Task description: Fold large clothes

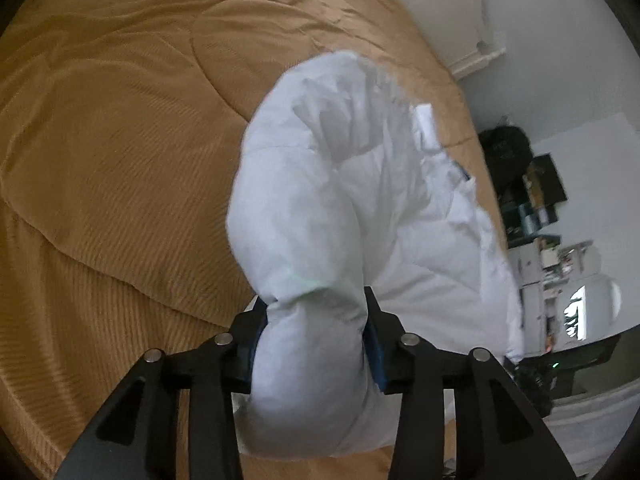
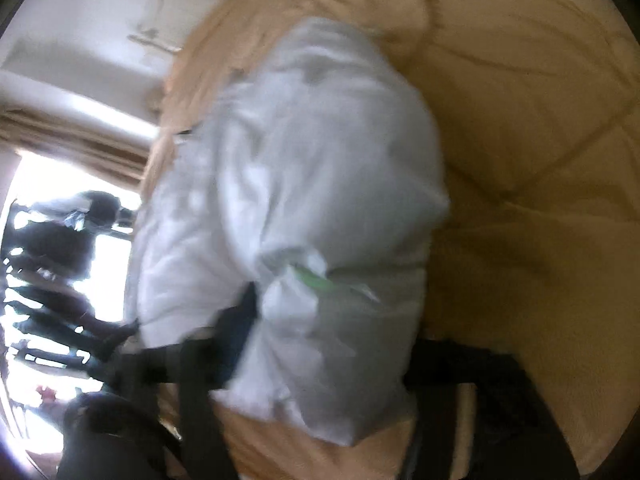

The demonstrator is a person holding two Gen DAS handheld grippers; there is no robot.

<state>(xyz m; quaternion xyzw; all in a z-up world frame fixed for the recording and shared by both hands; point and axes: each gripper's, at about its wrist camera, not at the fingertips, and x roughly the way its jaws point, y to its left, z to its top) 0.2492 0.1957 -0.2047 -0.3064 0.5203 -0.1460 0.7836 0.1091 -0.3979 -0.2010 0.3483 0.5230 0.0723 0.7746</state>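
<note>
A white padded garment (image 1: 340, 168) hangs bunched over a tan quilted bed cover (image 1: 120, 140). My left gripper (image 1: 316, 336) is shut on a thick roll of it, and both blue-lined pads (image 1: 376, 348) press into the fabric. The right wrist view is blurred. There the same white garment (image 2: 312, 140) fills the middle above the bed cover (image 2: 520, 120). My right gripper (image 2: 328, 320) holds a bunched part with a green mark. Its left finger (image 2: 240, 320) rests against the cloth, and the fabric hides its right finger.
The bed's edge runs along the right of the left wrist view, with a white wall and a dark cluttered shelf (image 1: 532, 200) beyond it. A bright window with a tan curtain (image 2: 72, 132) and dark objects (image 2: 60, 240) lie left of the bed in the right wrist view.
</note>
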